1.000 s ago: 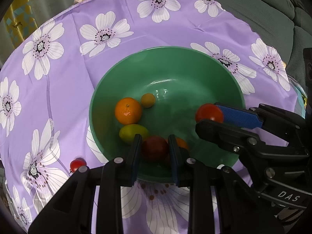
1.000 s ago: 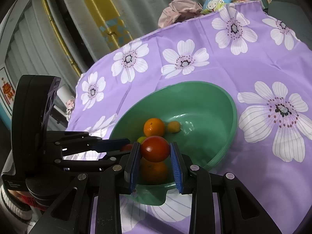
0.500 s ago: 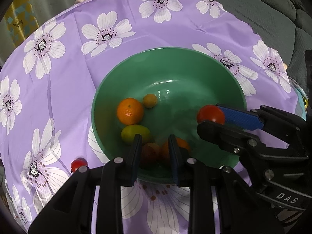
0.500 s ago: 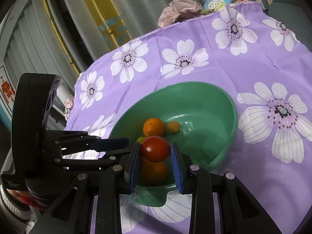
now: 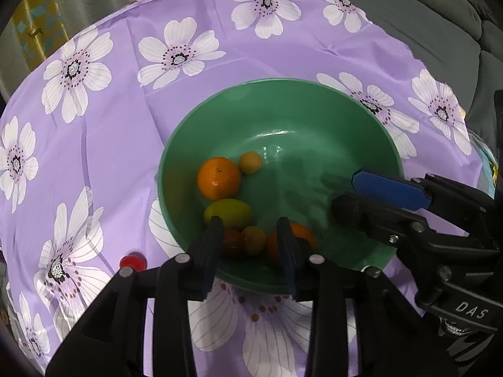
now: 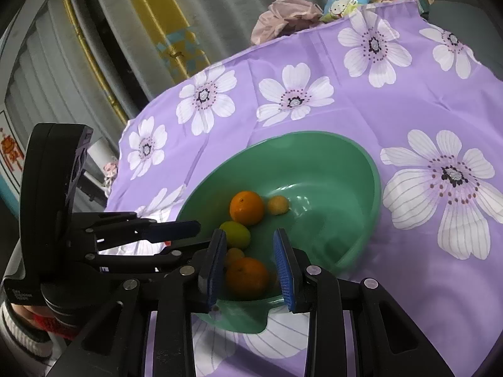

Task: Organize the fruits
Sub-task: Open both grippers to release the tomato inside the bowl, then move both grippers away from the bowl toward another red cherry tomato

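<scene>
Hovering both grippers over the near rim of the green bowl, I have nothing in either one: the left gripper stands wide with only fruit showing through the gap, and the right gripper is just as wide and empty above the bowl. Most of the fruit sits in the bowl already: a big orange, a small yellow one touching it, a greenish lemon, a dark red tomato and a second orange by the near wall. One small red fruit lies on the purple flowered cloth, just outside the bowl on my left. I judge that to be the next pickup. To do it well I would lift the left gripper clear of the rim first, swing it left, come down with a finger on each side of the fruit, and close gently, since a round thing on loose cloth may roll away.
</scene>
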`<state>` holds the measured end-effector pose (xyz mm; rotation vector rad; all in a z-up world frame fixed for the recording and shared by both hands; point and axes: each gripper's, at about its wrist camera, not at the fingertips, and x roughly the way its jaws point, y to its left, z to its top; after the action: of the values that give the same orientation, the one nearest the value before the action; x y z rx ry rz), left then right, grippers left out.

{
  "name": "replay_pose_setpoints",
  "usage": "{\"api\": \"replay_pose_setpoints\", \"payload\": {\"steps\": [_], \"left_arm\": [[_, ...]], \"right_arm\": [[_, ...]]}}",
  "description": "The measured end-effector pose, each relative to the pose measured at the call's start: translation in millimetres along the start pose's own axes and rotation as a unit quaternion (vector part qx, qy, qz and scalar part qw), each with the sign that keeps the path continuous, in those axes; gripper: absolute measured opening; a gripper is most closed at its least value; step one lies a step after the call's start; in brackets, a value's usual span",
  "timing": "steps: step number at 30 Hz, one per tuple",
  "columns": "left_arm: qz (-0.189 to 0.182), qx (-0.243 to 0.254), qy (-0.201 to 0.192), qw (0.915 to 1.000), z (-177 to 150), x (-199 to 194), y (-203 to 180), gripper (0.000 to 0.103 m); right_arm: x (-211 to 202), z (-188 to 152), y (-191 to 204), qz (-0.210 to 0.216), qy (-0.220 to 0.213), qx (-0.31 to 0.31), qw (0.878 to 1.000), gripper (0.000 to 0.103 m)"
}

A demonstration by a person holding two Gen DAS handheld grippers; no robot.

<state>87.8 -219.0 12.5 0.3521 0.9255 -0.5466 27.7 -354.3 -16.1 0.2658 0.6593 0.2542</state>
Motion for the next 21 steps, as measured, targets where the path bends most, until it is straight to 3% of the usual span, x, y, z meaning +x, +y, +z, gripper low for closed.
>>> {"api": "replay_pose_setpoints", "payload": {"steps": [11,21], "left_arm": [[0.004,-0.038,-0.032,0.9988,-10,-28,18,0.037],[0.003,-0.083,-0.032,0.9961,-51,-53,34,0.037]], "right_arm": [[-15,-2,-2,-0.008,-0.011,0.015,1.0,0.033],[-37,-17,8,-0.002,-0.01,0.02,1.0,0.033]]}}
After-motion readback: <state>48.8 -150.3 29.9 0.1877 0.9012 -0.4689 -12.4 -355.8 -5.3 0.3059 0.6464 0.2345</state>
